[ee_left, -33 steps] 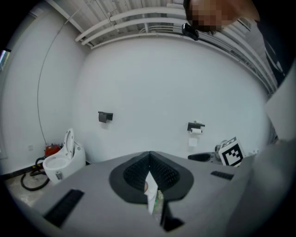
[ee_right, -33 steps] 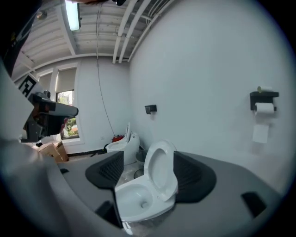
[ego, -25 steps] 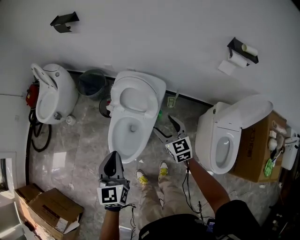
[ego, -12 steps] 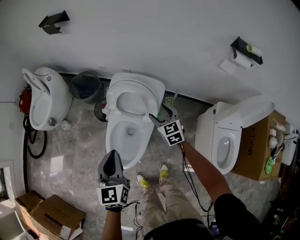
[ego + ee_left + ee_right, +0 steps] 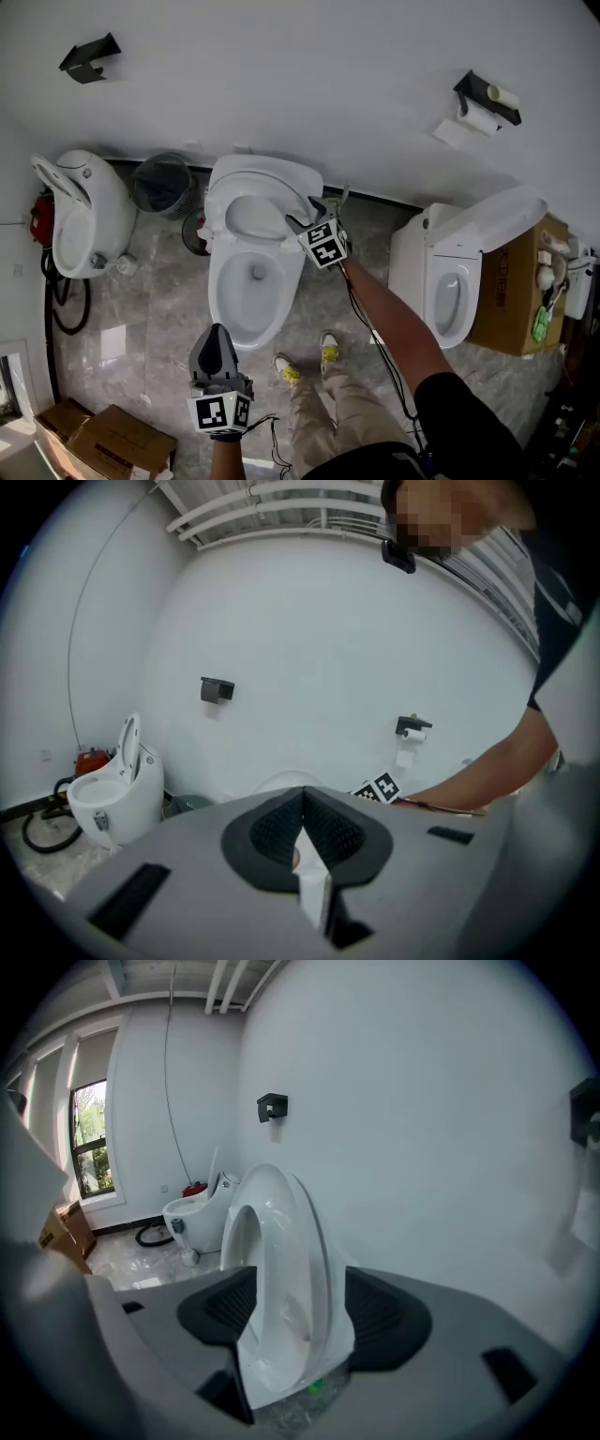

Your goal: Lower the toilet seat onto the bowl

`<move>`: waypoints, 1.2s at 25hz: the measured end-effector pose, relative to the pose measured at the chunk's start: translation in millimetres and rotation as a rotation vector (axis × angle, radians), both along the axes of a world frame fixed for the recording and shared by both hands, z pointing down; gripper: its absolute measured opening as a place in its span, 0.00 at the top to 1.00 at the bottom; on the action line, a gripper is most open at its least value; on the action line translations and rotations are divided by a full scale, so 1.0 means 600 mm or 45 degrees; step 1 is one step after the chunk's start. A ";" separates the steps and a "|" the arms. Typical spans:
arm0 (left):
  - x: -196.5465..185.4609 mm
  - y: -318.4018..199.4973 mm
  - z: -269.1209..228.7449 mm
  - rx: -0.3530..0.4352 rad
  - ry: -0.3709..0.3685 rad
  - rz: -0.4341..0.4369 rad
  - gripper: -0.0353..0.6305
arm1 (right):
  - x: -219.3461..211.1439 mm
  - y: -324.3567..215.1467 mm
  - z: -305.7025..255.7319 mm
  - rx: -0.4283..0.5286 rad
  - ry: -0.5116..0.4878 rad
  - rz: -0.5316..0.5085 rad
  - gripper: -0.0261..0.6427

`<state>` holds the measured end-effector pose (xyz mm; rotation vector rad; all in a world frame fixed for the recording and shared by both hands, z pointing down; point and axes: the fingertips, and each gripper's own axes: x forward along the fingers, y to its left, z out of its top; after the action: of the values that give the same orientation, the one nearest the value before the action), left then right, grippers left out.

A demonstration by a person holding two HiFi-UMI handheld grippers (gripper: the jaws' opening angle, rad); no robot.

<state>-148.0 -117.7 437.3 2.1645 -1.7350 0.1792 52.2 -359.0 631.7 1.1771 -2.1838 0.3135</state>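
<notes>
1. A person stands in a white-walled washroom and reaches the right gripper (image 5: 305, 214) to the middle toilet. The toilet seat (image 5: 277, 1269) stands upright there with its lid behind it, and both sit between the spread jaws. The jaws have just been closing, and I cannot tell whether the pads touch the seat.
2. The bowl (image 5: 217, 286) lies open below and to the left of those jaws, with the seat not yet down on it.
3. The left gripper (image 5: 217, 336) is held low, its jaws pressed together with nothing between them. It is short of the bowl's front end and aimed towards the wall (image 5: 281, 84).
4. A glossy floor (image 5: 150, 300) of grey marbled tile spreads beneath both sets of jaws. The person's shoes (image 5: 326, 345) stand just right of the left jaws.
5. Left of the right jaws, a dark waste bin (image 5: 161, 183) sits against the wall. Beyond it is a second toilet (image 5: 89, 216) with its seat raised and a black hose (image 5: 58, 300) beside it.
6. Right of the right jaws stands a third toilet (image 5: 417, 272), with a cardboard box (image 5: 520, 281) against its far side. A paper roll holder (image 5: 486, 98) is fixed to the wall above them.
7. A black bracket (image 5: 86, 58) hangs high on the wall, far to the left of the right jaws.
8. More cardboard boxes (image 5: 103, 441) lie on the floor to the left of the left jaws.
</notes>
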 end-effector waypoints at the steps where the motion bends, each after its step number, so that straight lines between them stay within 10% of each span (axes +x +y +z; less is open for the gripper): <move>1: -0.002 0.002 0.001 -0.001 -0.003 0.000 0.93 | 0.000 -0.004 0.002 0.002 0.005 0.000 0.52; 5: -0.008 0.008 0.005 -0.002 -0.005 -0.003 0.93 | -0.011 -0.015 0.015 0.020 0.055 -0.037 0.56; 10: -0.004 0.016 0.009 -0.006 0.009 0.016 0.93 | 0.000 -0.029 0.015 0.071 0.116 -0.009 0.85; 30: -0.016 0.040 0.027 -0.058 -0.020 0.007 0.93 | 0.004 -0.026 0.013 0.061 0.146 -0.022 0.88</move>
<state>-157.6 -93.7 453.6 2.1412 -1.7175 0.2354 54.5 -374.5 639.2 1.1725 -2.1112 0.1829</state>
